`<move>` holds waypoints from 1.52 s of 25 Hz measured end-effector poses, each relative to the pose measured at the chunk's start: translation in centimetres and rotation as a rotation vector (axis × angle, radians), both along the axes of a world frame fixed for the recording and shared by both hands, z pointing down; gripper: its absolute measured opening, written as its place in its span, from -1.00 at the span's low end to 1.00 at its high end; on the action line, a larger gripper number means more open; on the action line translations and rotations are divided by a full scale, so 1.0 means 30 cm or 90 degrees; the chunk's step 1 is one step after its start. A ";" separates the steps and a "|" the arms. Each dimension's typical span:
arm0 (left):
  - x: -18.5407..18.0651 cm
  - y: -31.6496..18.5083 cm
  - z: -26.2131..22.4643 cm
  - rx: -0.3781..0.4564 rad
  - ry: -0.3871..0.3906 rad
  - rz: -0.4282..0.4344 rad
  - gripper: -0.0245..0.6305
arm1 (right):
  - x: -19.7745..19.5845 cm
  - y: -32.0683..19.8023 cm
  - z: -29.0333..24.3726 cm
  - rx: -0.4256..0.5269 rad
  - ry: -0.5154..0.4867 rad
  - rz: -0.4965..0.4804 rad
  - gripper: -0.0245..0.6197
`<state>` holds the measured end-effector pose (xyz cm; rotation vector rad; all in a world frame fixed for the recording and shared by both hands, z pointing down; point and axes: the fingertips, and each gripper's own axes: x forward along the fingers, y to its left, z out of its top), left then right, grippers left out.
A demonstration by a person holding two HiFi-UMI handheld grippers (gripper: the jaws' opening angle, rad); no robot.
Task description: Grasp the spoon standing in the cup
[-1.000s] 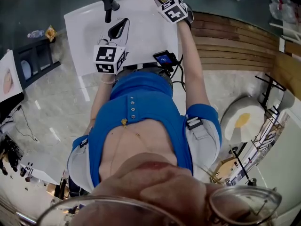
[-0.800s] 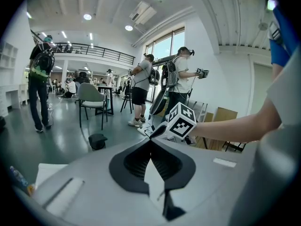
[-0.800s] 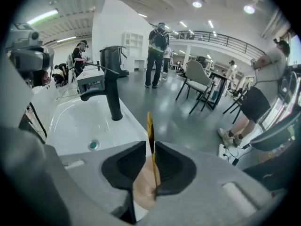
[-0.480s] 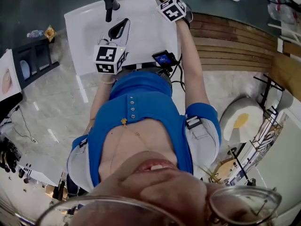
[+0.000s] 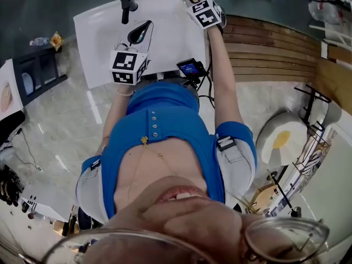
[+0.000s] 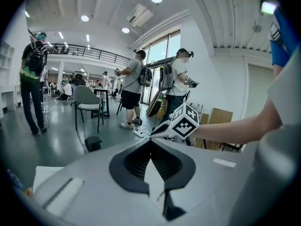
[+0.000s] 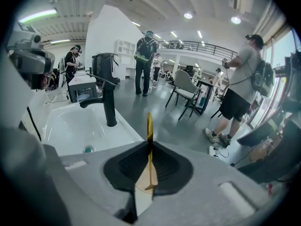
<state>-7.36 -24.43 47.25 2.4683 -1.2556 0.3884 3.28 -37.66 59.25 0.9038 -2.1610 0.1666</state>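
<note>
**Right gripper clamped on spoon; left gripper closed and empty**

The white sink (image 5: 170, 43) takes up the top of the head view. A black faucet (image 5: 126, 4) stands on its far left side.

The right gripper (image 7: 150, 145) is held over the sink's far right corner. Its jaws are pressed together on the gold spoon (image 7: 149, 124). The spoon stands upright and edge-on in the line where the two jaws meet. One end rises above the jaw tips. The rest runs down between the pads, toward the camera. Which end is the bowl cannot be told. The faucet and the basin lie to the left of the spoon, beyond the jaws.

The left gripper (image 6: 151, 140) is at the sink's near edge, well apart from the right gripper. Its jaws meet with nothing between them. The right gripper's marker cube (image 6: 186, 121) and a bare forearm show just beyond its tips.

A small green drain (image 7: 87, 149) sits in the basin floor, below the faucet.
</note>
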 end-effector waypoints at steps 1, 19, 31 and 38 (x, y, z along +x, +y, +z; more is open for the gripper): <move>0.002 0.004 -0.002 0.001 0.001 0.002 -0.92 | 0.004 0.003 -0.007 0.006 -0.002 0.002 -0.85; 0.029 0.065 -0.041 0.017 0.018 0.032 -0.92 | 0.079 0.037 -0.224 0.117 -0.083 0.056 -0.86; 0.048 0.093 -0.062 0.022 0.028 0.055 -0.92 | 0.082 0.102 -0.377 0.160 -0.140 0.061 -0.86; 0.095 0.095 -0.056 0.020 0.032 0.083 -0.92 | 0.104 0.173 -0.370 0.123 -0.153 0.067 -0.86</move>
